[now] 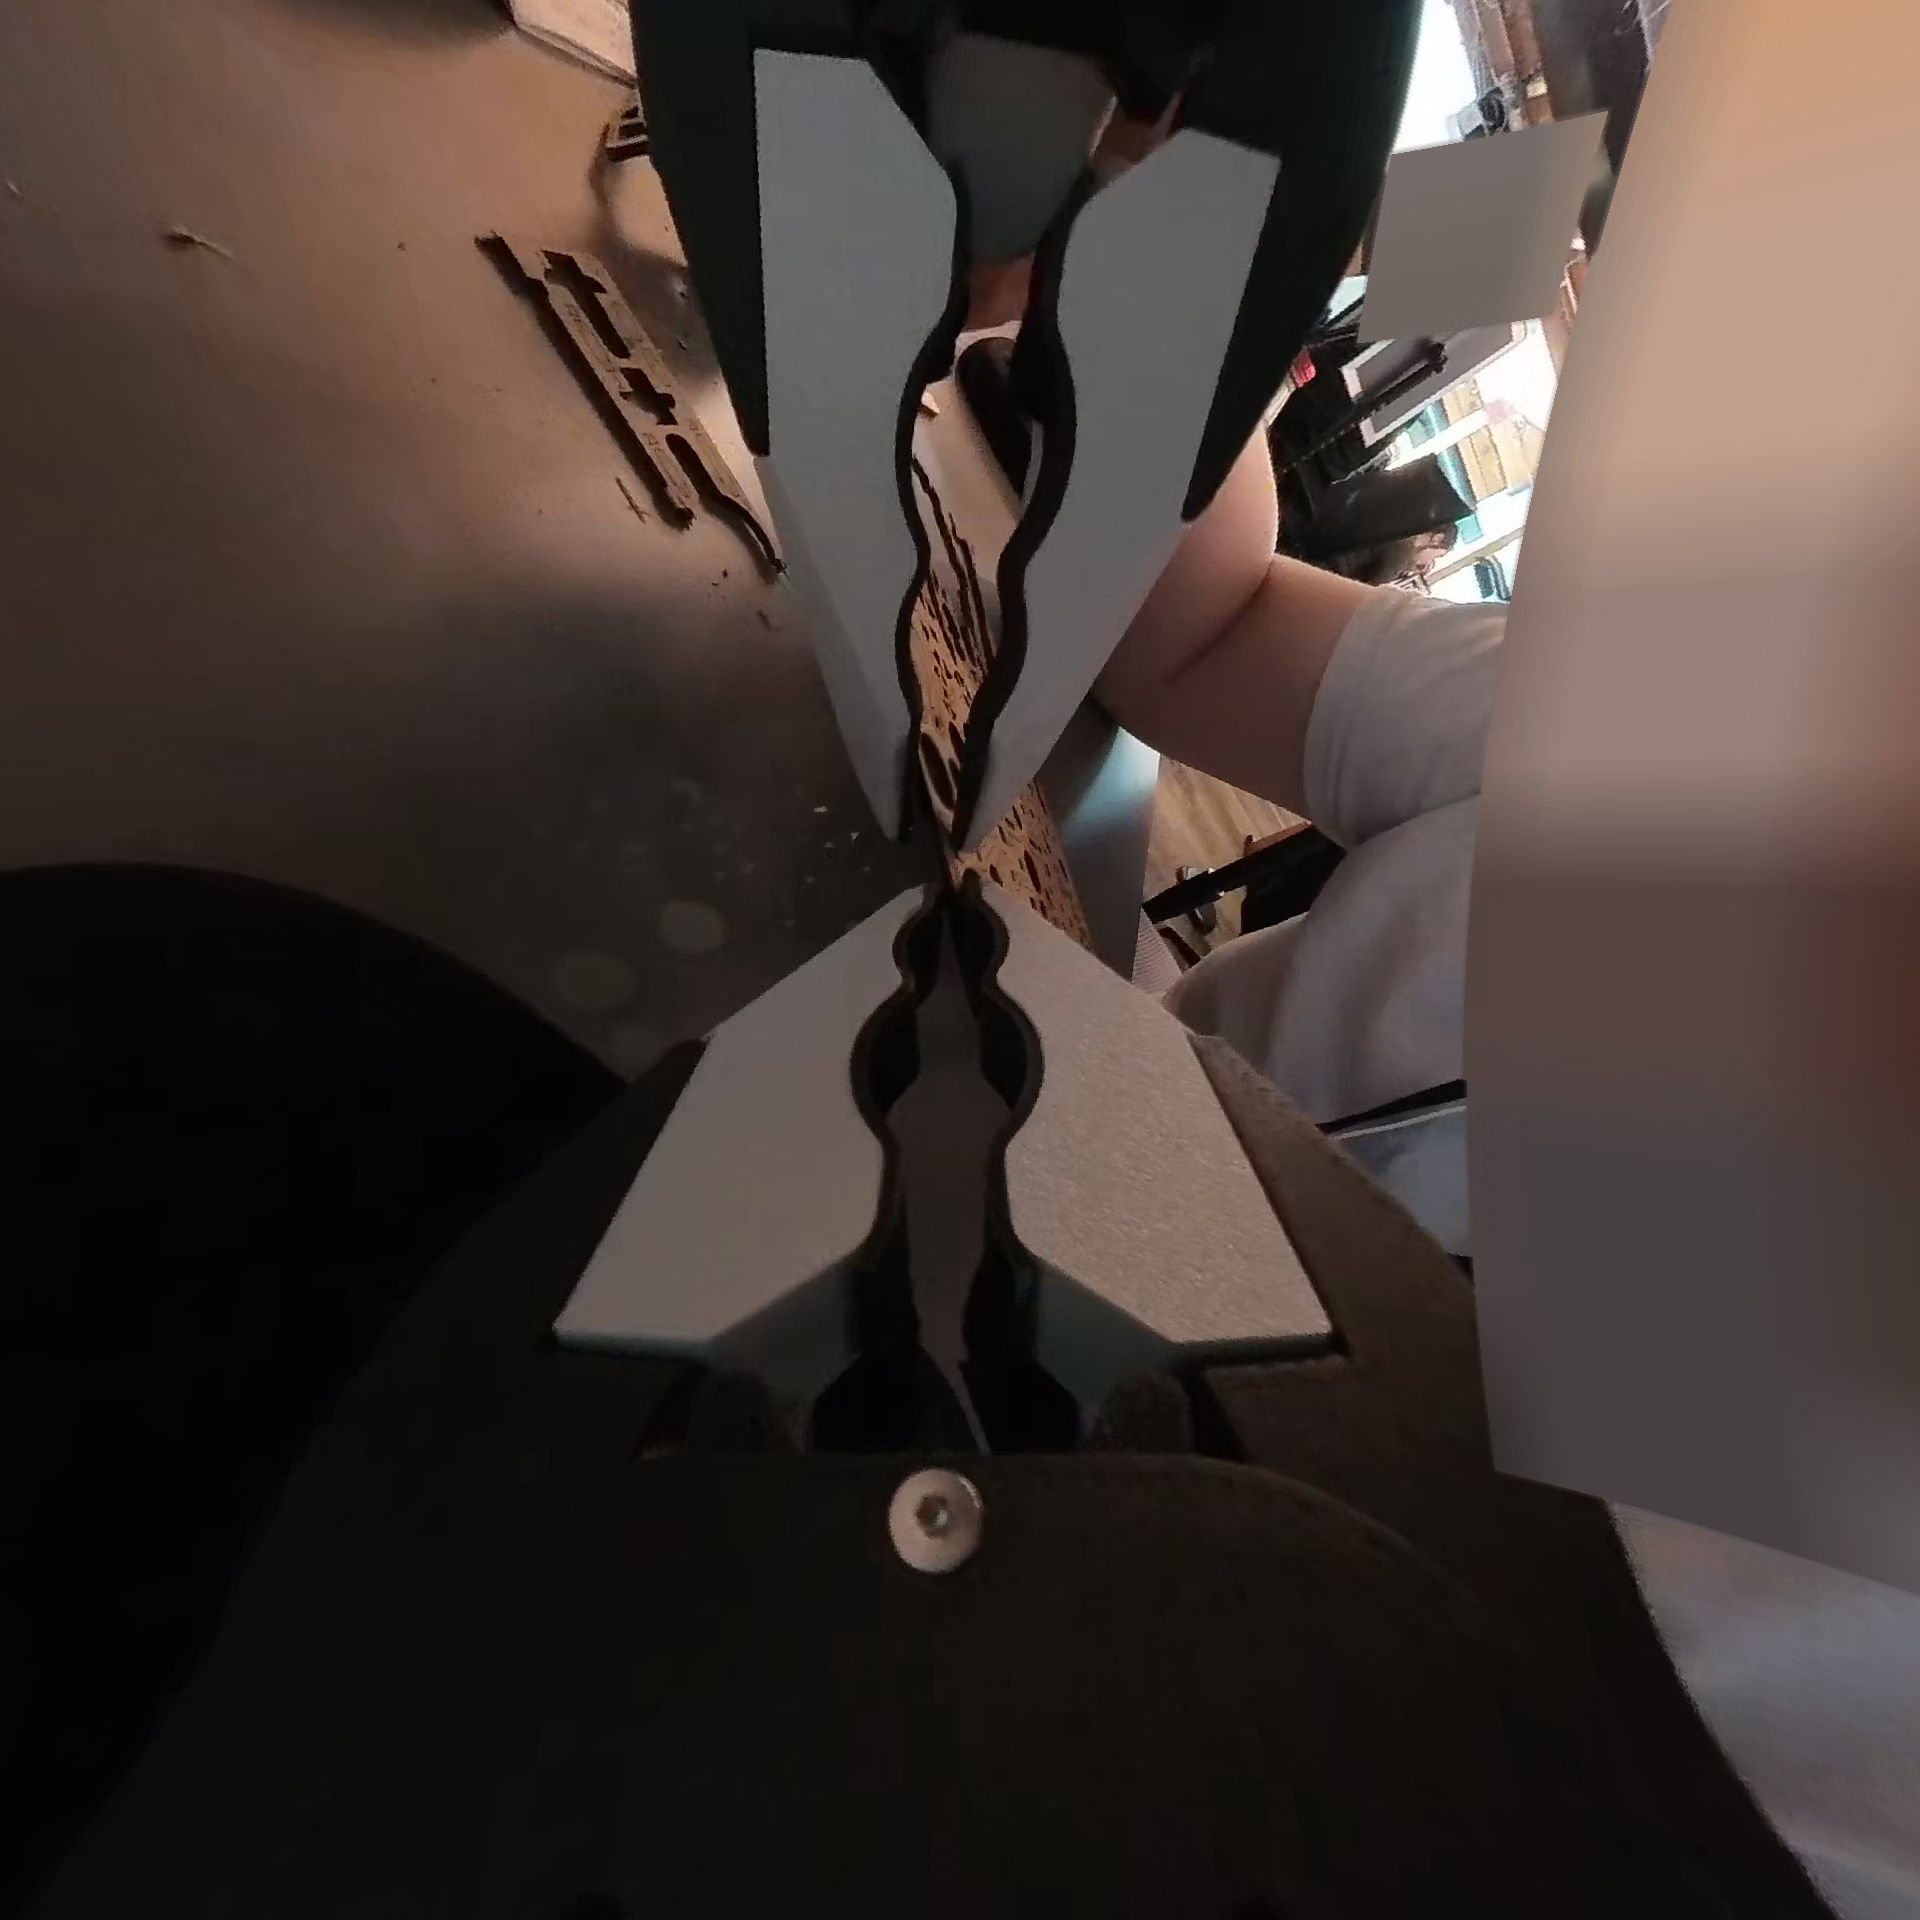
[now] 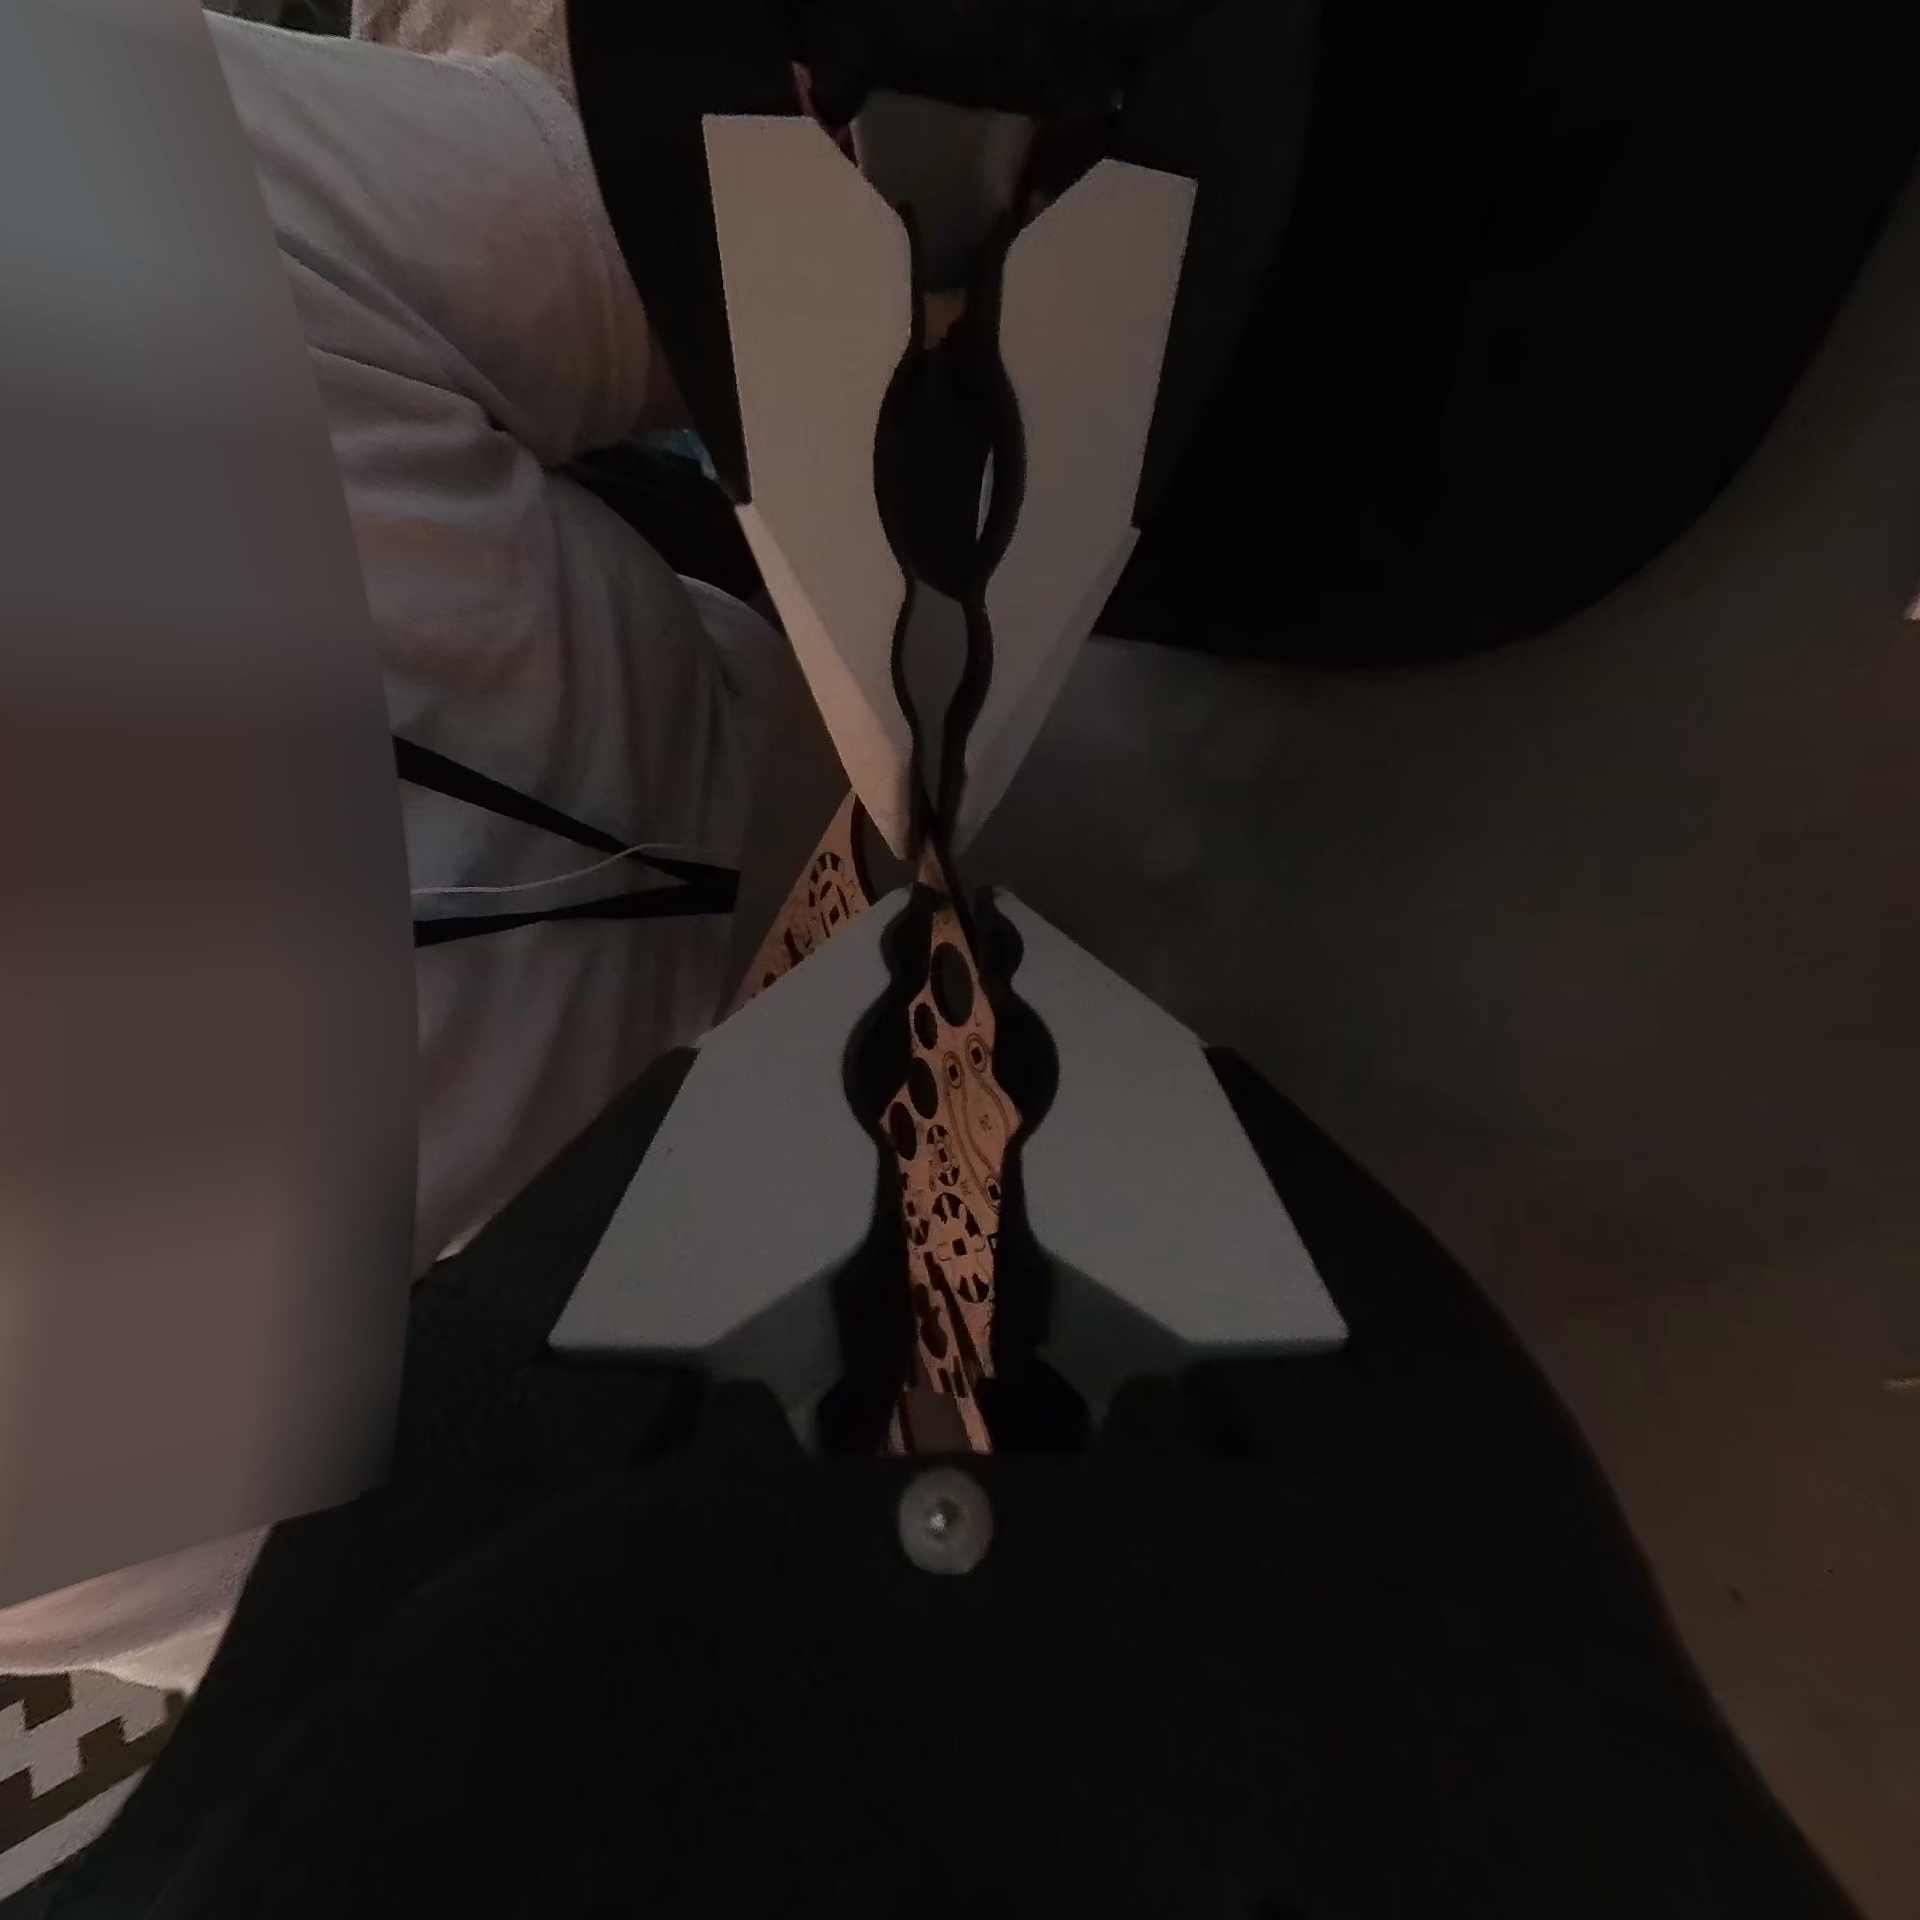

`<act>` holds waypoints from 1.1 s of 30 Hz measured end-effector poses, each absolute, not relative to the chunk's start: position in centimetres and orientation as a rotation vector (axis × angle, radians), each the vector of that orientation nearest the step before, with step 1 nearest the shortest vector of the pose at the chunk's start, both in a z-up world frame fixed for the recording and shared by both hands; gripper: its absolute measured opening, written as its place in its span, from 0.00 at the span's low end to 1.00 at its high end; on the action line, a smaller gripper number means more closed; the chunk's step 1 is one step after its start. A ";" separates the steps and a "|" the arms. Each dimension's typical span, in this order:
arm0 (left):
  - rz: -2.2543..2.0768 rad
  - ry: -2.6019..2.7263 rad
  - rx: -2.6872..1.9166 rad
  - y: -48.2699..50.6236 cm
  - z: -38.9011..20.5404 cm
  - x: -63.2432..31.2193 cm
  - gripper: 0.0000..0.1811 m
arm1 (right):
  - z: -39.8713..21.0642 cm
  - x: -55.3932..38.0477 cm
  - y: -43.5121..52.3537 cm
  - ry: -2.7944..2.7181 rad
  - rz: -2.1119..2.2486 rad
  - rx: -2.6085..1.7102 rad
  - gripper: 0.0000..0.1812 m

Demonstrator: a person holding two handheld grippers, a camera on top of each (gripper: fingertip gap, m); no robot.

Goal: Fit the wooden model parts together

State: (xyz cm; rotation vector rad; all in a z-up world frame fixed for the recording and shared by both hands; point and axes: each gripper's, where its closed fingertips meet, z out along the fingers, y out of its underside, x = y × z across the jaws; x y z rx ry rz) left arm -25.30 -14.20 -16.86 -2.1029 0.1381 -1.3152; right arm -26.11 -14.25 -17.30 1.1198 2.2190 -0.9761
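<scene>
My two grippers meet tip to tip above the table. My left gripper (image 1: 948, 904) is shut on a thin wooden part (image 1: 943, 1174) that I see edge-on between its white fingers. My right gripper (image 2: 951, 904) is shut on a light wooden sheet (image 2: 951, 1122) with many laser-cut holes and outlines. In the left wrist view the right gripper (image 1: 930, 831) comes down from the top, with the sheet (image 1: 940, 644) between its fingers. In the right wrist view the left gripper (image 2: 928, 836) comes down from the top, closed. Where the held pieces touch is hidden by the fingertips.
A cut wooden part (image 1: 623, 384) lies flat on the grey table (image 1: 312, 520), with a smaller piece (image 1: 623, 130) beyond it. A person's bare arm (image 1: 1195, 623) and white shirt (image 1: 1382, 727) are close on the right. A large black shape (image 1: 208, 1143) fills the lower left. The tips of both grippers are at nearly the same place.
</scene>
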 end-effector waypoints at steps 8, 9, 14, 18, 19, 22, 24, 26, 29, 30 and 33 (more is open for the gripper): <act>-1.367 0.136 -2.063 -14.4 -16.3 -25.3 0.01 | -16.8 -26.3 -14.5 2.258 -0.990 1.115 0.03; -1.365 0.128 -2.061 -14.4 -16.3 -25.4 0.01 | -16.9 -26.4 -14.5 2.265 -0.982 1.128 0.03; -1.350 0.121 -2.070 -14.4 -16.4 -25.5 0.01 | -17.0 -26.4 -14.5 2.292 -0.959 1.139 0.03; -1.340 0.111 -2.086 -14.3 -16.7 -25.6 0.01 | -17.2 -26.5 -14.4 2.318 -0.932 1.148 0.03; -1.335 0.109 -2.091 -14.3 -16.8 -25.6 0.01 | -17.3 -26.5 -14.4 2.325 -0.925 1.153 0.04; -1.329 0.105 -2.097 -14.3 -16.9 -25.7 0.01 | -17.4 -26.5 -14.4 2.344 -0.911 1.156 0.04; -1.327 0.099 -2.097 -14.2 -16.9 -25.7 0.01 | -17.4 -26.6 -14.3 2.361 -0.907 1.158 0.04; -1.316 0.091 -2.098 -14.1 -16.9 -25.9 0.01 | -17.5 -26.8 -14.2 2.380 -0.901 1.168 0.04; -1.306 0.086 -2.098 -14.1 -16.9 -26.0 0.01 | -17.5 -26.9 -14.2 2.390 -0.900 1.174 0.04; -1.307 0.092 -2.097 -14.1 -16.9 -25.9 0.01 | -17.4 -26.8 -14.2 2.386 -0.905 1.168 0.04; -1.320 0.107 -2.061 -14.1 -16.4 -25.9 0.01 | -16.8 -26.8 -14.2 2.275 -0.976 1.187 0.04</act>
